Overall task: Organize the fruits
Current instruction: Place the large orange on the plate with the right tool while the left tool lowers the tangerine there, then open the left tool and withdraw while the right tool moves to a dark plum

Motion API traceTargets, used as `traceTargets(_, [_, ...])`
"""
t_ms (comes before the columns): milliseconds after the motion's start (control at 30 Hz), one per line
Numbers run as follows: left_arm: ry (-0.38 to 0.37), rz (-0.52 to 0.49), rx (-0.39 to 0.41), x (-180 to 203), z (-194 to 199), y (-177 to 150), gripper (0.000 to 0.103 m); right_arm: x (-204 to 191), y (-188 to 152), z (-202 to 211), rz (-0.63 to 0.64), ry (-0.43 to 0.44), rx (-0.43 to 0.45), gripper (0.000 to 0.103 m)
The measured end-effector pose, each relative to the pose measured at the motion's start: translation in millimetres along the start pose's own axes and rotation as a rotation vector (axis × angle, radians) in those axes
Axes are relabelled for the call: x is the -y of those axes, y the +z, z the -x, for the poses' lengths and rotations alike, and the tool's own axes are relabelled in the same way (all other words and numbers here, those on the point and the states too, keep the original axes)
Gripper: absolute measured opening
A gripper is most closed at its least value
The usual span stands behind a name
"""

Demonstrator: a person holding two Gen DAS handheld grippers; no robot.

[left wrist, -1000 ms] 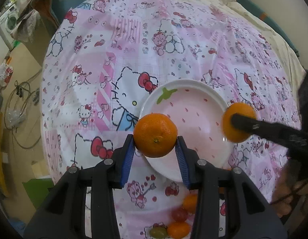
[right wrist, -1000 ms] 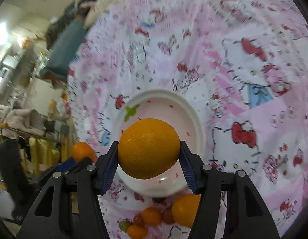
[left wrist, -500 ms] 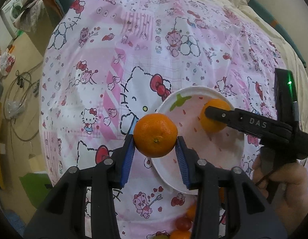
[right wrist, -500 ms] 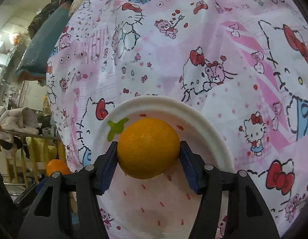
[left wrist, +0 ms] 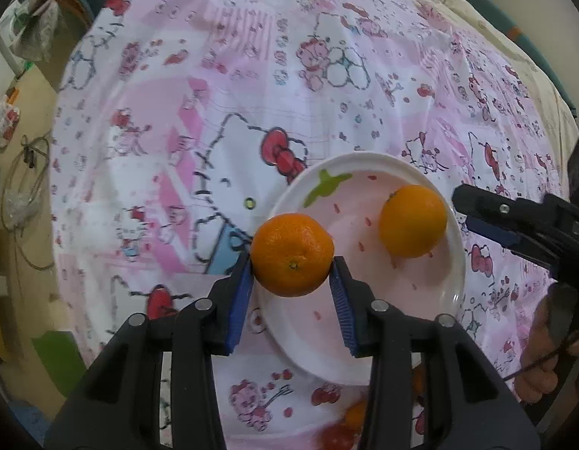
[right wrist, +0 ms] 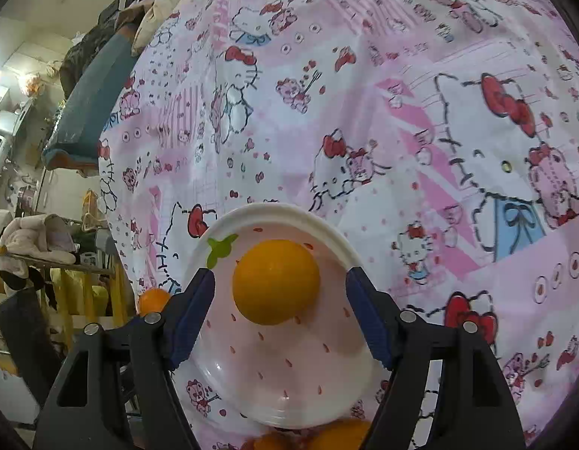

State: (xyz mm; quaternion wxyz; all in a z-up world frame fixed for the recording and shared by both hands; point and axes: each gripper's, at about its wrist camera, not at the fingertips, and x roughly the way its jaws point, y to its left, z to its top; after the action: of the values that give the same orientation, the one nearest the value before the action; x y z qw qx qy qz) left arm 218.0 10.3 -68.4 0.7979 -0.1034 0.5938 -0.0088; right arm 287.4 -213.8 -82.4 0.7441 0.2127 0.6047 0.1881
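Observation:
My left gripper (left wrist: 292,273) is shut on a mandarin (left wrist: 292,254) and holds it over the left rim of a white and pink plate (left wrist: 364,352). An orange (left wrist: 413,220) lies on the plate's far right part. My right gripper (right wrist: 280,300) is open, its fingers on either side of that orange (right wrist: 276,287) and clear of it, above the plate (right wrist: 289,393). The right gripper also shows at the right edge of the left wrist view (left wrist: 514,225). The mandarin in the left gripper shows small at the left of the right wrist view (right wrist: 153,299).
The plate sits on a bed covered with a pink cartoon-print sheet (left wrist: 252,93). Several small fruits (right wrist: 311,438) lie on the sheet just in front of the plate, partly hidden by the grippers. The bed's edge and floor clutter (left wrist: 19,172) lie to the left.
My right gripper has opened and left the orange on the plate, then drawn back a little. My left gripper has carried the mandarin closer over the plate's rim.

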Motion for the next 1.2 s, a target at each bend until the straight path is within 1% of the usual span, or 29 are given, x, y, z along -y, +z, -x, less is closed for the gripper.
traceTargets(200, [-0.033,-0.075,-0.003,19,-21,8,0.037,11,-2,16,-0.004,0.005,0.008,0.075])
traceTargets(267, [-0.042,-0.078,-0.013,21,-26,9,0.038,15,-2,22,-0.006,0.014,0.017,0.075])
traceTargets(333, [-0.068,-0.077,-0.026,23,-33,11,0.039,19,-2,28,-0.009,0.020,0.020,0.075])
traceTargets(500, [-0.042,-0.105,-0.046,30,-46,14,0.040,27,-4,35,-0.001,0.011,0.020,0.075])
traceTargets(533, [-0.035,-0.104,-0.053,30,-47,14,0.044,29,-5,35,0.000,0.005,0.020,0.075])
traceTargets(567, [-0.034,-0.102,-0.049,29,-47,14,0.058,31,-5,36,0.001,0.003,0.016,0.075])
traceTargets(667, [-0.035,-0.098,-0.037,30,-43,15,0.068,33,-7,37,0.002,-0.003,0.015,0.075])
traceTargets(767, [-0.016,-0.115,-0.016,31,-38,15,0.068,34,-8,36,0.007,-0.008,0.010,0.075])
traceTargets(867, [-0.035,-0.087,-0.024,26,-35,14,0.068,33,-10,38,0.015,-0.011,0.012,0.075])
traceTargets(1000, [-0.006,-0.082,0.009,21,-21,9,0.068,31,-16,43,0.016,-0.014,0.014,0.075])
traceTargets(1100, [-0.012,-0.056,0.021,17,-11,5,0.068,25,-23,47,0.036,-0.014,0.008,0.075])
traceTargets(1200, [-0.014,-0.034,0.045,16,6,-4,0.068,16,-32,58,0.069,-0.023,0.028,0.075])
